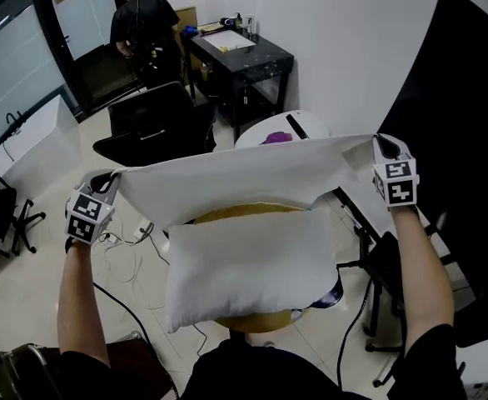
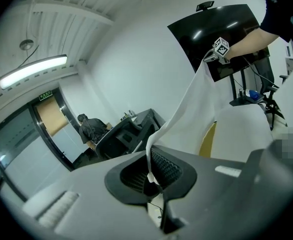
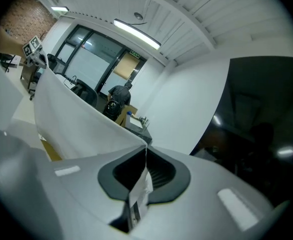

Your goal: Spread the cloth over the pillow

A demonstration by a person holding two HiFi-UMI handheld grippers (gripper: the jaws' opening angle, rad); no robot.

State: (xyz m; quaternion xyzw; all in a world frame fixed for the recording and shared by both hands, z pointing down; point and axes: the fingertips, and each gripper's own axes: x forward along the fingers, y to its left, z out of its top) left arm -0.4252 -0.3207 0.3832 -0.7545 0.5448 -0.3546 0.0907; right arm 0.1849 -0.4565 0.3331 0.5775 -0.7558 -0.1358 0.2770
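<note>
Cloth stretched above pillow.
Probably light, limp fabric, best gripped at corners: left gripper pinches its nine-o'clock corner, right gripper its three-o'clock corner.

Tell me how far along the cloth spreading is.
Done: the left gripper and right gripper each pinch a corner of the cloth, stretched between them. In hand: it hangs at the far edge of the pillow. Left: laying it over the bare pillow.
</note>
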